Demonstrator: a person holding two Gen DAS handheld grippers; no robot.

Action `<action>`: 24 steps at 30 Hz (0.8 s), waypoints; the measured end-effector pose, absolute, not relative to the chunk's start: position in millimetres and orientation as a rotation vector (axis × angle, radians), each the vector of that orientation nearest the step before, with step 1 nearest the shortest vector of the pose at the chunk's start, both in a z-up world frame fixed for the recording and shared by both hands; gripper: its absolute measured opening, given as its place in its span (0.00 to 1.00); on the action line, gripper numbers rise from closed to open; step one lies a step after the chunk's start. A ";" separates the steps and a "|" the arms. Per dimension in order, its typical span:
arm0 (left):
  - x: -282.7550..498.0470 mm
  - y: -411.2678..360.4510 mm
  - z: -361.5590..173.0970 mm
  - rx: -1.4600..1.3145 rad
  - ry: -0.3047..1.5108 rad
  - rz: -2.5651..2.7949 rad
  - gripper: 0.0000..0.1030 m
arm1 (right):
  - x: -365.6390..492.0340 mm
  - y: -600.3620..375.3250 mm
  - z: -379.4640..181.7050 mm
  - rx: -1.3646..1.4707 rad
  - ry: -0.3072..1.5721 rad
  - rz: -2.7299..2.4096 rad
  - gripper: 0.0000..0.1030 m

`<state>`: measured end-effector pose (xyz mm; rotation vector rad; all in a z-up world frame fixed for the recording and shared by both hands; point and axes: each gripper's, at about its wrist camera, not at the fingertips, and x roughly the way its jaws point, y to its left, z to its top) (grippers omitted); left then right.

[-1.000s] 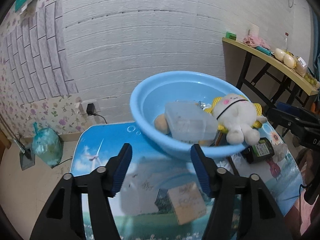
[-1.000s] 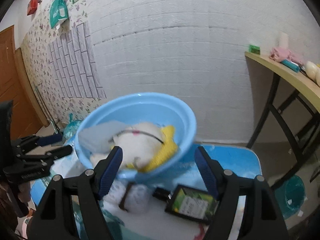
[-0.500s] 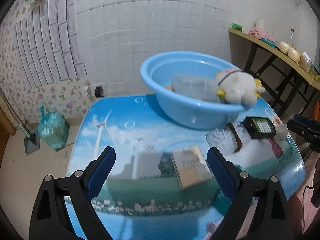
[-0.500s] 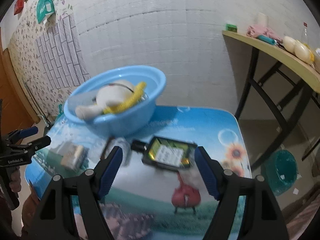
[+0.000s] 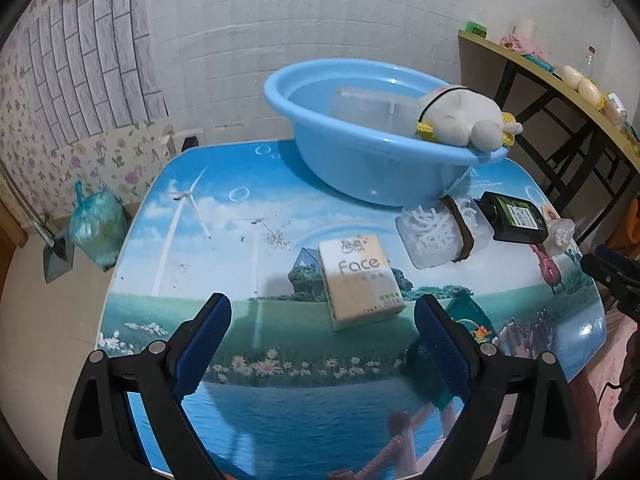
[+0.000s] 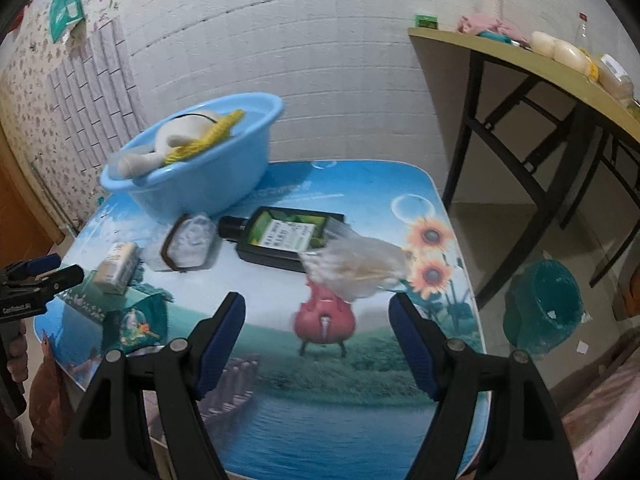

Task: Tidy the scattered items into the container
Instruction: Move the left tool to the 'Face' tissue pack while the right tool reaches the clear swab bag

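- The left gripper point(image 5: 322, 322) hangs above the near part of the table point(image 5: 192, 240) with its fingers wide apart and nothing between them.
- The tissue pack point(image 5: 360, 282) marked "Face" lies flat just ahead of the left fingers, a little toward the right finger; its long axis runs mostly away from the fingers, slightly turned.
- The right gripper point(image 6: 318, 330) is also spread wide and empty.
- Ahead of the right fingers lies a clear bag of cotton swabs point(image 6: 360, 266), and beyond it, to the left, the dark green bottle point(image 6: 286, 236) on its side with the cap pointing left.
- The blue basin point(image 5: 380, 144) stands behind all these and already contains a plush toy point(image 5: 456, 118) and a clear box point(image 5: 368, 110).
- The left gripper appears nearer to the tissue pack, so it would probably close across the short sides.
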<state>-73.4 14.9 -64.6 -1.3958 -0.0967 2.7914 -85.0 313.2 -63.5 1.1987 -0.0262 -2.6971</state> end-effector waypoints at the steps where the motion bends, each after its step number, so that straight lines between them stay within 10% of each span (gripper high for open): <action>1: -74.0 15.3 -65.5 -1.401 -0.098 2.788 0.90 | -86.6 316.4 -64.6 1.207 -0.038 -2.702 0.72; 20: -110.1 30.3 -93.3 -1.489 -0.151 2.712 0.90 | -127.1 330.1 -86.8 1.275 -0.143 -2.669 0.75; 24: -115.3 33.7 -96.3 -1.488 -0.125 2.710 0.75 | -133.6 329.8 -91.5 1.280 -0.137 -2.666 0.76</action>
